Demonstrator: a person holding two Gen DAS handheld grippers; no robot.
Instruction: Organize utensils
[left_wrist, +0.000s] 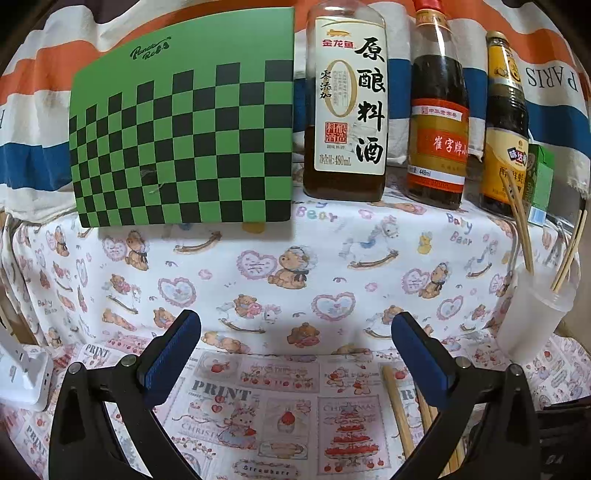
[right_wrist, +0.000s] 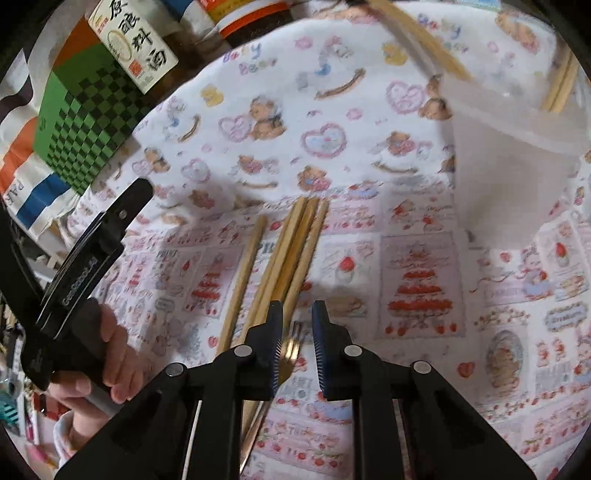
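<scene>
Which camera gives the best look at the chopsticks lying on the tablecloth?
The right wrist view: the loose chopsticks lie in a row mid-frame, ahead of the right gripper. The left wrist view catches only a few chopsticks, half hidden behind its right finger.

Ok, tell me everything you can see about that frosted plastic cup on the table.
The cup is translucent, milky-white plastic, with a wide rim and walls that taper towards the base. It stands on the printed tablecloth at the table's right side, in front of the sauce bottles, looking tilted, perhaps from lens distortion. Several wooden chopsticks already stand in it, leaning against the rim. Neither claw touches it; more chopsticks lie loose on the cloth nearby.
</scene>
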